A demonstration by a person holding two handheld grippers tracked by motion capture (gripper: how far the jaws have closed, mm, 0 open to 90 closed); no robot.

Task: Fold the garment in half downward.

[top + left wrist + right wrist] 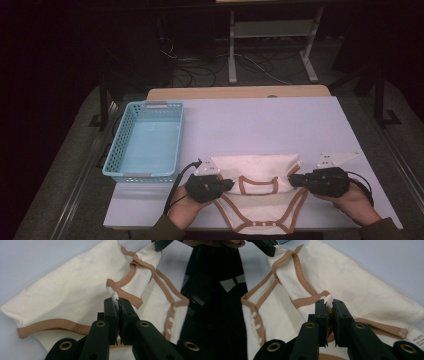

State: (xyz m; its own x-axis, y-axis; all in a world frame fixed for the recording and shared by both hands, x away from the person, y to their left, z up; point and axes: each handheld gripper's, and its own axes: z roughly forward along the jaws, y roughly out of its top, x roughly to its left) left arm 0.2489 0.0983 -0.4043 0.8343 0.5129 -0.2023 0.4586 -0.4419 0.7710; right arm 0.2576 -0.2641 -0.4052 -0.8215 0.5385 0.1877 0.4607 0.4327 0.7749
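Bodysuit (257, 172), cream with tan-brown trim, lies at the lower centre of the high view, on the near edge of the pale desk (280, 125), its snap-fastened lower end overhanging toward the bottom of the frame. Left hand-held gripper (231, 184) is clenched on a trimmed edge at the garment's left side; in the left gripper view the black jaws (117, 307) pinch a small fold of cream fabric and trim at frame centre. Right hand-held gripper (291, 180) is likewise clenched on the trimmed edge at the garment's right side; in the right gripper view the jaws (330, 306) grip a fold of fabric just beside the brown binding. Both grip points sit level with each other across the garment. Light-blue perforated basket (145, 142) stands at the left of the desk, apart from the bodysuit.
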